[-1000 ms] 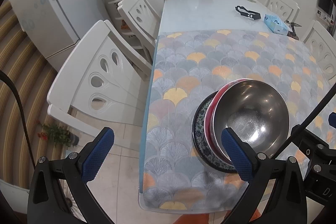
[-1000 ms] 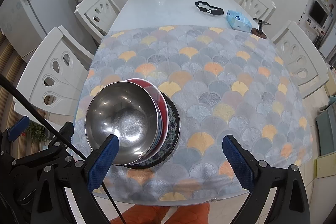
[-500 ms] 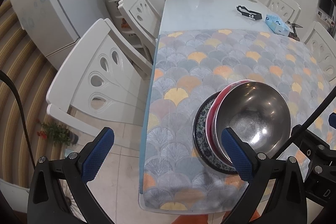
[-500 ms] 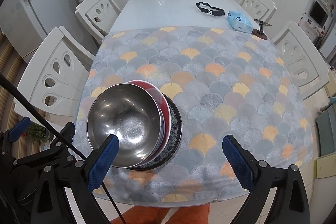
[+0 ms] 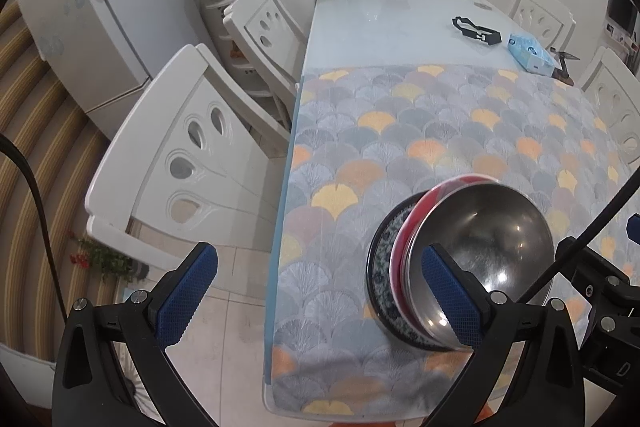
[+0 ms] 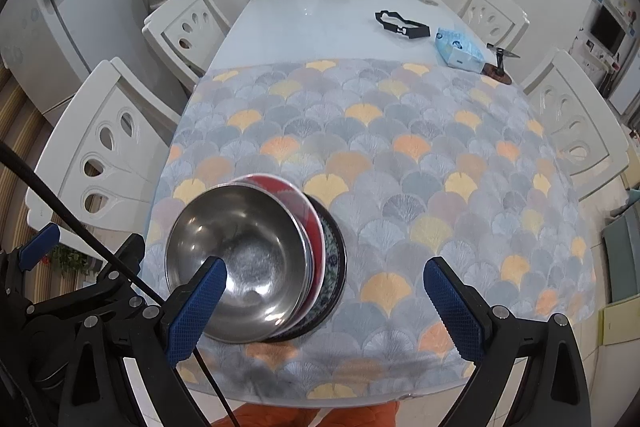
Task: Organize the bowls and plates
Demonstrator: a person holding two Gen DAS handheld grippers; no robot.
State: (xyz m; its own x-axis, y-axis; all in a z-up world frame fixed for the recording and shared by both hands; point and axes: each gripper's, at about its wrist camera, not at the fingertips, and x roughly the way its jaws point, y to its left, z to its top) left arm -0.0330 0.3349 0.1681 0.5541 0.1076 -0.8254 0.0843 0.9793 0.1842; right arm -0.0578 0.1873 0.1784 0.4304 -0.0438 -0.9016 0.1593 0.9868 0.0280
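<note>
**Stack built, both grippers hanging wide above it**

Through my left wrist camera I am looking down on the table, and the stack is sitting at lower right of the frame: a steel bowl (image 5: 480,247) nested in a red bowl (image 5: 412,227), which is resting on a blue patterned plate (image 5: 380,267). I am holding my left gripper (image 5: 320,291) spread wide and gripping nothing; its right fingertip (image 5: 452,303) is overlapping the stack's near edge in the picture, but I cannot tell whether it is touching. The patterned cloth (image 5: 400,131) is lying bare across the middle of the frame.

Through my right wrist camera the same stack is showing at lower left, steel bowl (image 6: 240,259) uppermost, near the table's front edge. My right gripper (image 6: 324,307) is also gaping fully and carrying nothing. The nesting, I judge, is keeping the pile compact and steady. With no other dishes showing on the cloth, the sorting looks nearly finished.
</note>
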